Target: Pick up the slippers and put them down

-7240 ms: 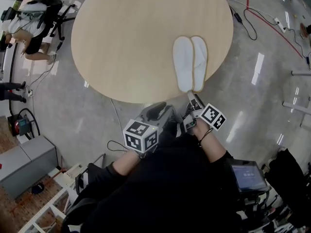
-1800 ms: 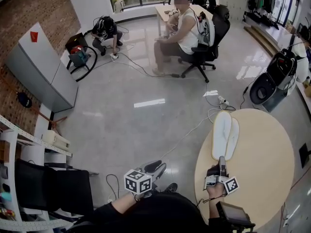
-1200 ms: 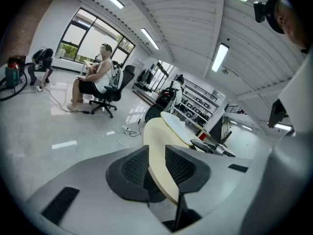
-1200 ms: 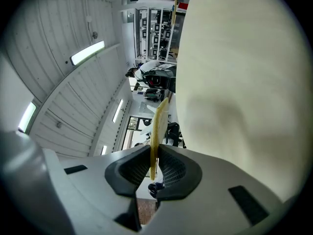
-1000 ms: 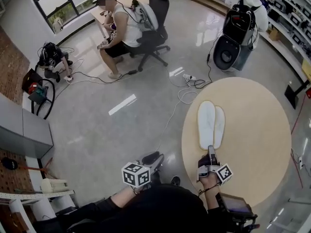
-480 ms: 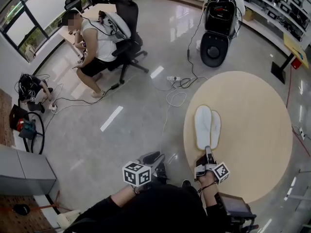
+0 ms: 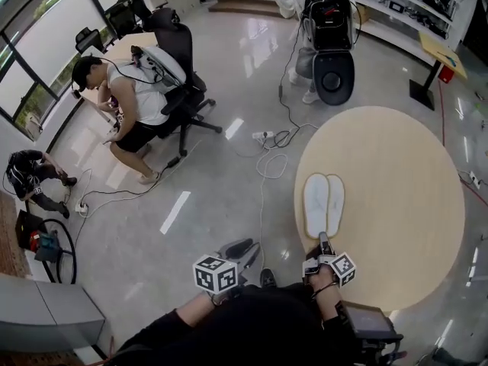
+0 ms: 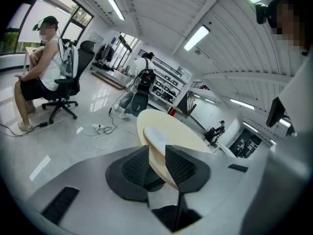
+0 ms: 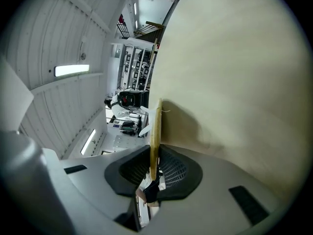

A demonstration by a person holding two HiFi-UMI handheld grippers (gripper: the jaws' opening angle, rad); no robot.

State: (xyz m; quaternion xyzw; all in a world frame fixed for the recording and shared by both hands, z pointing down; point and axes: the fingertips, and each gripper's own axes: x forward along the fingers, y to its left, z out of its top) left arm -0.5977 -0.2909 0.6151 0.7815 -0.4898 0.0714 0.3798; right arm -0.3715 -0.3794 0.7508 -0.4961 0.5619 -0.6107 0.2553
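Pale-wood table point(image 7: 404, 197), glossy grey floor point(image 7: 206, 227): right hand-held gripper point(image 7: 324, 239) pinches slippers point(image 7: 323, 204), left hand-held gripper point(image 7: 242, 247) gapes, seemingly empty.

Round wooden table point(image 7: 396, 181) on glossy grey floor point(image 7: 206, 227). Seated person point(image 7: 130, 101), black office chair point(image 7: 181, 71). Loose cables point(image 7: 268, 149). Black unit point(image 7: 333, 48), possibly a machine.

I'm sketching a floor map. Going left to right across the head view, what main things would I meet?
crouching person → seated person → left gripper → slippers. The right gripper and the round table overlap the slippers, so they are left out.
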